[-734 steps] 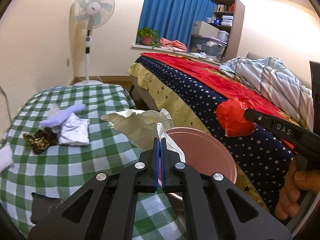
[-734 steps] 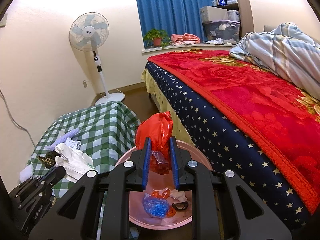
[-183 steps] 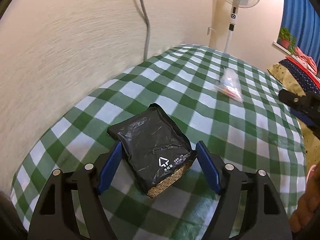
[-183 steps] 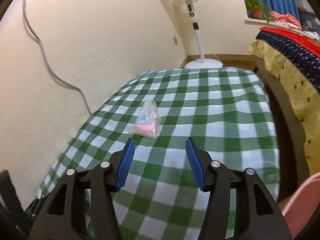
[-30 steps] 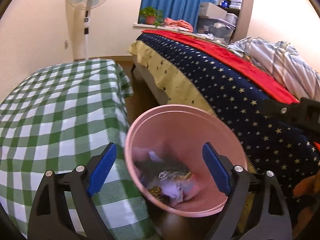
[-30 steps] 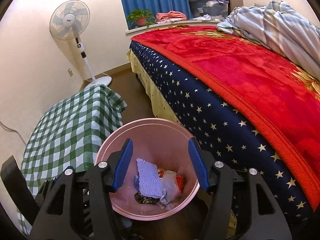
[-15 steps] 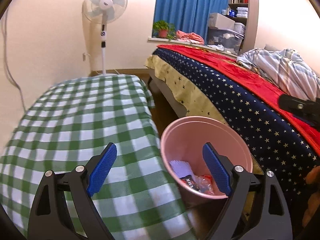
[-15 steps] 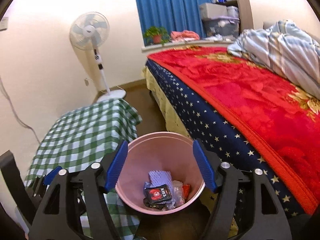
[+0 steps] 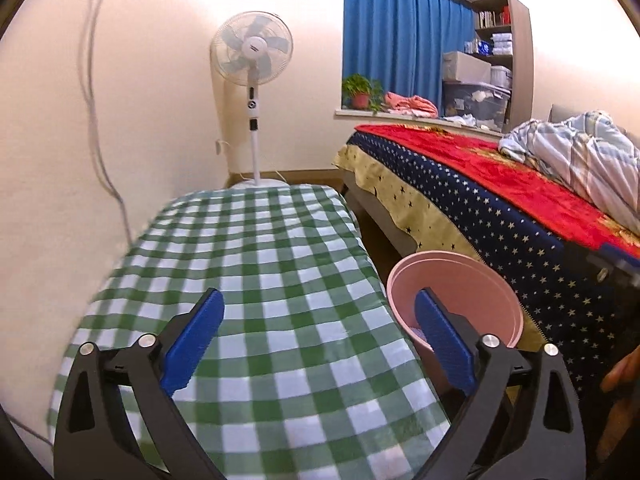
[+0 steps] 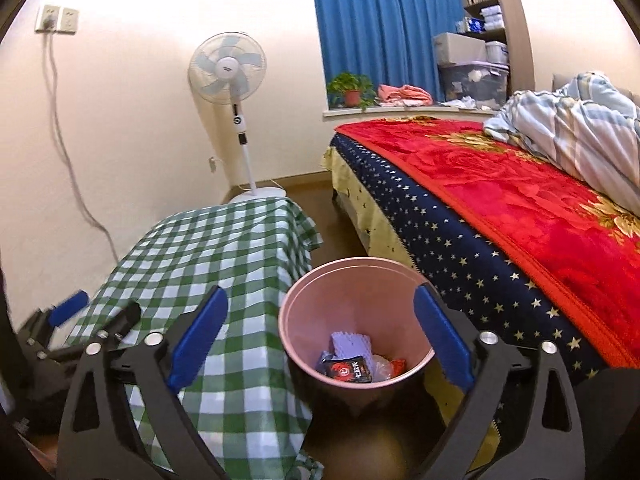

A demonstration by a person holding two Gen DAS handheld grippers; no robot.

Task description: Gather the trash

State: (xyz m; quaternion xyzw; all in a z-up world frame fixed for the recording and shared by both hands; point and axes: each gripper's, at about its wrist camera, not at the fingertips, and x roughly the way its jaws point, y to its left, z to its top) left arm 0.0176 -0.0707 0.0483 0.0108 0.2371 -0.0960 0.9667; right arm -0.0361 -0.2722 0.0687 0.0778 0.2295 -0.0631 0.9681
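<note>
The pink trash bin [image 10: 408, 280] stands on the floor between the green checked table [image 10: 208, 252] and the bed. Inside it lie a black packet [image 10: 347, 369], a purple piece and other wrappers. My right gripper [image 10: 318, 340] is open and empty, above and in front of the bin. My left gripper [image 9: 318, 338] is open and empty over the table's near end, with the bin [image 9: 472, 272] at its right. The left gripper also shows at the left edge of the right wrist view [image 10: 70, 320]. The tablecloth [image 9: 256, 256] shows no trash on it.
A bed with a red and navy starred blanket [image 10: 520, 208] runs along the right. A standing fan [image 9: 252, 56] stands against the far wall behind the table. A cable [image 10: 64, 128] hangs down the left wall. A window sill with a plant [image 9: 360, 92] lies beyond.
Both grippers have drawn back and risen from the bin. The left wrist view has swung left, so the table fills it and the bin sits at the right.
</note>
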